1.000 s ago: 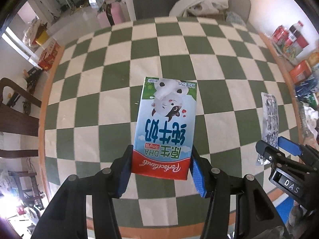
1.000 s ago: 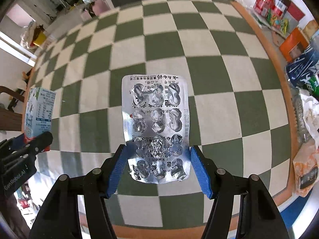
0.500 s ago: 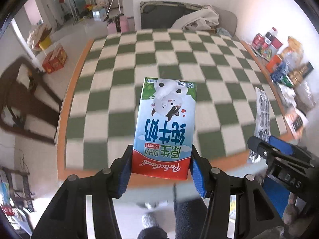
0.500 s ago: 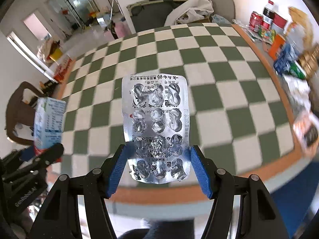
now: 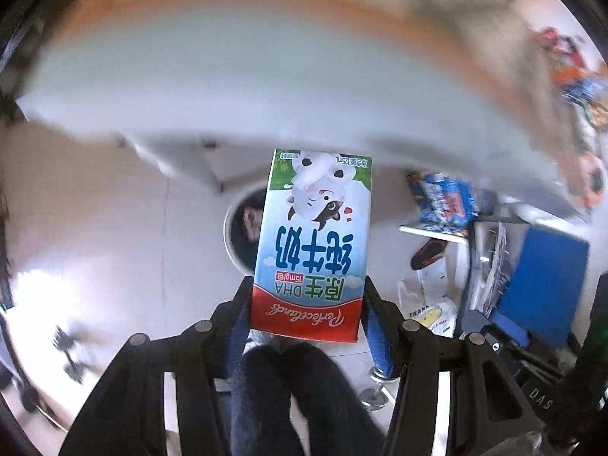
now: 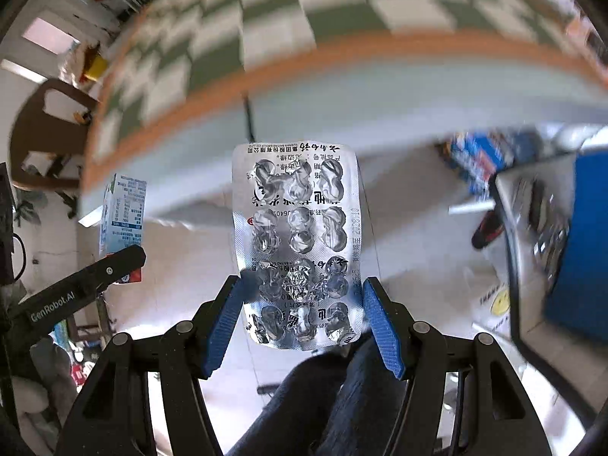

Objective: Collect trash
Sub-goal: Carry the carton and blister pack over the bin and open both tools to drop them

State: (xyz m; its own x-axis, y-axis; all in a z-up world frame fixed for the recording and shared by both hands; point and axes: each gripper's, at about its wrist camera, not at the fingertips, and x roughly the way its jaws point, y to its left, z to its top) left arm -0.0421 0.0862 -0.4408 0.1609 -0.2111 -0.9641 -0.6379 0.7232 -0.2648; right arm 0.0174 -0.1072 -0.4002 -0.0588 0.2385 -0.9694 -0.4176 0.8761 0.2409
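My left gripper [image 5: 307,317] is shut on a small blue, white and red milk carton [image 5: 313,243], held upside down in the air off the table's edge. Behind the carton, on the floor, stands a round white bin [image 5: 237,228] with a dark inside, partly hidden by the carton. My right gripper [image 6: 302,317] is shut on an empty silver pill blister pack [image 6: 298,243], also held over the floor. The milk carton [image 6: 123,212] and the left gripper's finger [image 6: 114,266] show at the left of the right wrist view.
The checkered table [image 6: 266,30] with its orange rim is above and behind both grippers. A blue panel [image 5: 543,277], a white plastic bag [image 5: 429,307], a black and red shoe [image 5: 427,254] and packets lie at the right. The person's dark-trousered legs [image 5: 296,399] are below.
Both grippers have swung back off the table and tipped down toward the floor, each still holding its item. The view is now blurred with motion and the bin has come into sight.
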